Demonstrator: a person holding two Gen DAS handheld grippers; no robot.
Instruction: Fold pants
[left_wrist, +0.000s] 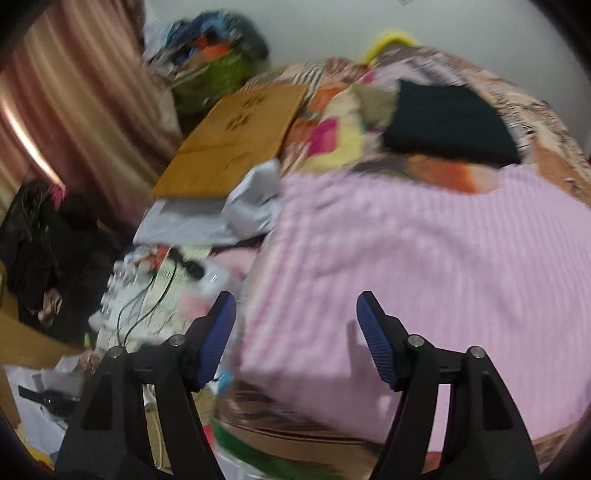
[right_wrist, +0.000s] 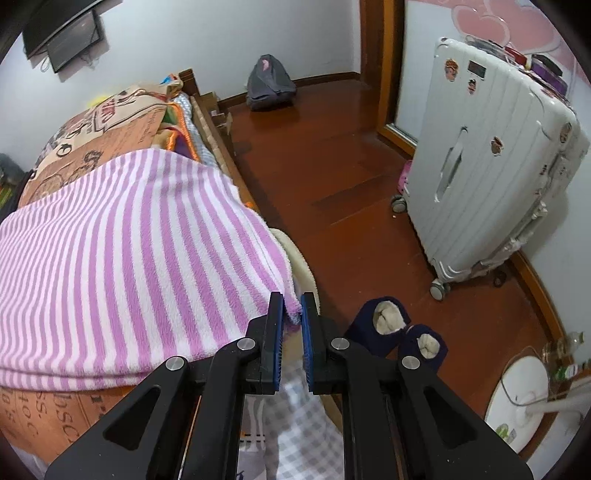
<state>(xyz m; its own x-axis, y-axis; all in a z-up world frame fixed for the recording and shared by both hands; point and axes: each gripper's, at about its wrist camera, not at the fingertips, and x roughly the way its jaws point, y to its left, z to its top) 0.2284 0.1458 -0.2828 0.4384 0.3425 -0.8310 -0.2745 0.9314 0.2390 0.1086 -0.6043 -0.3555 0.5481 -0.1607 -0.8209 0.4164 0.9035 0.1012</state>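
Pink-and-white striped fleece pants lie spread flat on the bed, and the left wrist view shows them blurred. My right gripper is shut on the corner of the pants at the bed's right edge, with fabric pinched between its blue pads. Above the near left edge of the pants my left gripper stands open, nothing between its fingers. A folded dark garment rests further back on the bed.
The patterned bedspread covers the bed. A wooden board, plastic bags and clutter lie left of the bed. On the wooden floor to the right stand a white suitcase, dark slippers, a grey backpack and a white fan base.
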